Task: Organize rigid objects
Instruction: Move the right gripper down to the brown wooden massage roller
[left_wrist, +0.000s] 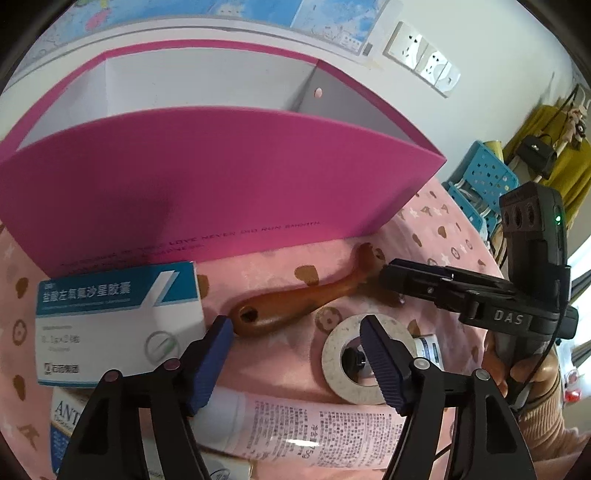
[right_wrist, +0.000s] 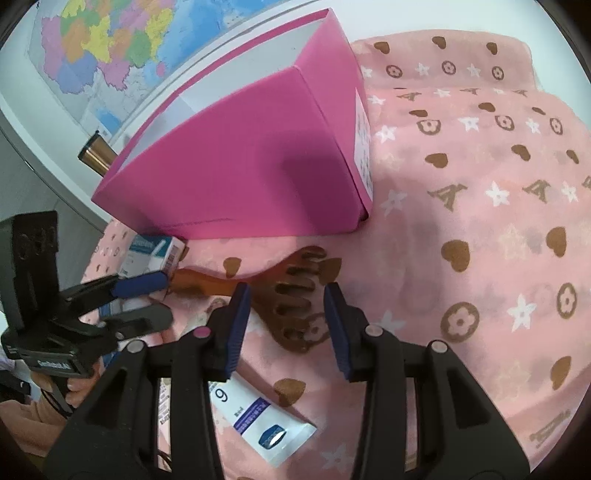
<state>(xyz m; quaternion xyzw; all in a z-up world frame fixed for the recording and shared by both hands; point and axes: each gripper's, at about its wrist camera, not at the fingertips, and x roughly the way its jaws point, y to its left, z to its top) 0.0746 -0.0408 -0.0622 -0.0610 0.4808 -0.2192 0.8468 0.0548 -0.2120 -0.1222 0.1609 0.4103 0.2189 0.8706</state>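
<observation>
Both grippers, left (left_wrist: 295, 332) and right (right_wrist: 286, 295), are hanging half-open and empty around the wooden comb (right_wrist: 291, 295) at centre frame, needing a pinch next.

Two black handheld grippers with ribbed blue finger pads angle downward. The left gripper (left_wrist: 297, 363) has its jaws parted, with nothing pressed between the pads. The right gripper (right_wrist: 288, 328) likewise has its jaws parted, gripping nothing. A hand (left_wrist: 517, 365) in a ribbed peach sleeve (left_wrist: 546, 417) grips the right gripper's handle.
</observation>
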